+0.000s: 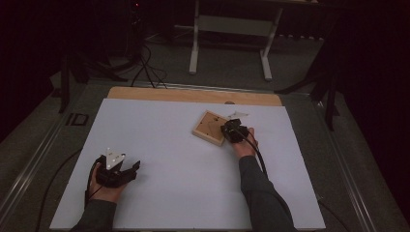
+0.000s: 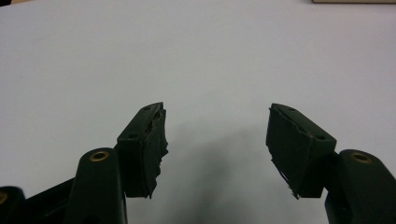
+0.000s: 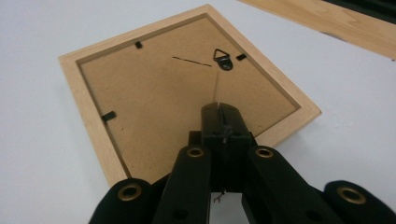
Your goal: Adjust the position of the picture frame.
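Right gripper (image 3: 223,114), jaws fully closed on nothing, sits over the near-right corner of the face-down picture frame (image 1: 209,126) at table far-centre, backing clips just beyond its tips; left gripper (image 1: 126,170) idles wide open and empty, well apart near-left.
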`<state>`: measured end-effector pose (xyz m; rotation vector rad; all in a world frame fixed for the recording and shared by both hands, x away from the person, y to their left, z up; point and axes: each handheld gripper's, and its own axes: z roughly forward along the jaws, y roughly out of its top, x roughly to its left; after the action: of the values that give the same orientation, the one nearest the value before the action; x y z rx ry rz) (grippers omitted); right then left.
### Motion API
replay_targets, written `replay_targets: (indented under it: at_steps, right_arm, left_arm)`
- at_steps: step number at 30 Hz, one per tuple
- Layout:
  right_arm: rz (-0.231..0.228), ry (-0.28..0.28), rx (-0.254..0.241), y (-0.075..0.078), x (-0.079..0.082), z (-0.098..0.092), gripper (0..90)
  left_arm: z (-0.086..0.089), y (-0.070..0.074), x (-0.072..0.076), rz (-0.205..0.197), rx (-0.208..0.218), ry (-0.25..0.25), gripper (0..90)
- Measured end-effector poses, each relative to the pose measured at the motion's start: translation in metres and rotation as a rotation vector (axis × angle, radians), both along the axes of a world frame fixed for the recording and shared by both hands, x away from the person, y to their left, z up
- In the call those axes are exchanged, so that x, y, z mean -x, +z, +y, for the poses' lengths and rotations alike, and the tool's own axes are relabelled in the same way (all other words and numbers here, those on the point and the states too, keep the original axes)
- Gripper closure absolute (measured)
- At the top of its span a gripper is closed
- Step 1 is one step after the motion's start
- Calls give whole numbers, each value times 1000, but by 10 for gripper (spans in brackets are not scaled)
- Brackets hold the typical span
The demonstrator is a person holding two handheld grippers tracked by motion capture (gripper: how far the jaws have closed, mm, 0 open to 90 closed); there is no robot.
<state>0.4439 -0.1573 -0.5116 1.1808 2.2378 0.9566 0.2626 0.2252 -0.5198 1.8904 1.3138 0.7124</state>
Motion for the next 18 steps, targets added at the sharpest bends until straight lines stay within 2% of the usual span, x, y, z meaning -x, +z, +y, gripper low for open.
replay_targets:
  at_steps: [6, 7, 10, 18]
  right_arm:
    - [12, 21, -31, -1, 11, 2, 900]
    - [18, 50, -19, 0, 17, 5, 900]
    - [16, 89, 2, 1, 26, 10, 900]
    - [15, 148, -25, -1, 44, 24, 900]
  left_arm:
    - [-1, 0, 0, 1, -3, -2, 377]
    - [-1, -1, -1, 2, -4, -2, 377]
    - [-1, -1, -1, 2, -5, -2, 377]
    - [-3, -1, -2, 2, -10, -10, 376]
